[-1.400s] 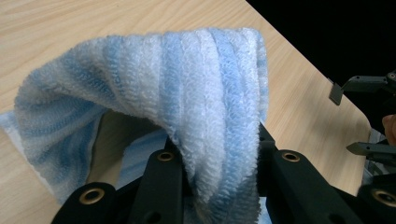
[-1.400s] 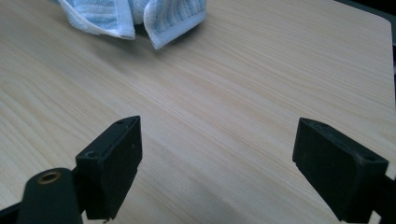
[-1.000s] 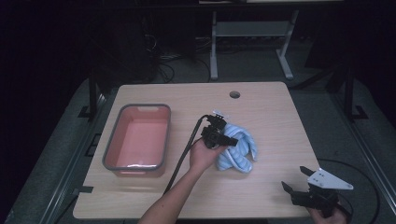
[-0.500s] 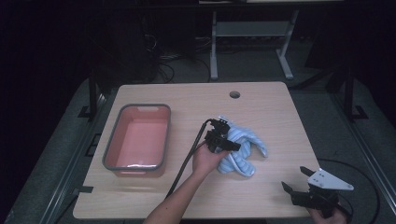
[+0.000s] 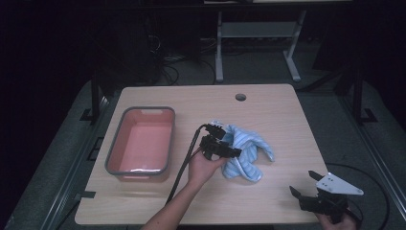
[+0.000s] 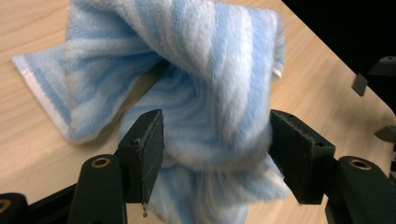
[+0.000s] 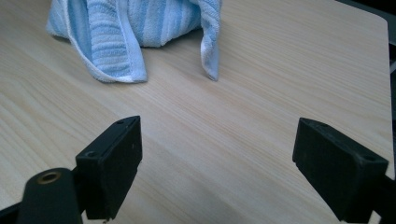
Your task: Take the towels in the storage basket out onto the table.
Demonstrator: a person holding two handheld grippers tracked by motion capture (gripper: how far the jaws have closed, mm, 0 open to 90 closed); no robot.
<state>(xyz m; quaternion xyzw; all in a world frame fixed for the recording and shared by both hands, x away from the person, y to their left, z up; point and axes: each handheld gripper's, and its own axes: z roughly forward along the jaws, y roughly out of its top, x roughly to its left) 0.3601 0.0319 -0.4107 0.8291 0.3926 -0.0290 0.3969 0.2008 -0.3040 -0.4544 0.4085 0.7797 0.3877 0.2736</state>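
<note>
A blue and white striped towel lies crumpled near the middle of the wooden table. My left gripper is at the towel's left edge, pointing right into it. In the left gripper view a twisted fold of the towel sits between the jaws of the left gripper, which have just been opening; the pads stand apart and no longer pinch it. My right gripper hovers open over the table's front right corner. In the right gripper view the right gripper frames bare wood, with the towel farther off.
A pink tub with a grey rim stands at the left of the table. A round cable hole is near the far edge. A black cable trails from the left gripper toward the front. Dark floor and a metal stand lie beyond.
The left gripper's jaws have opened off the towel. The towel has slumped and spread out to the right. The right gripper has not moved.
</note>
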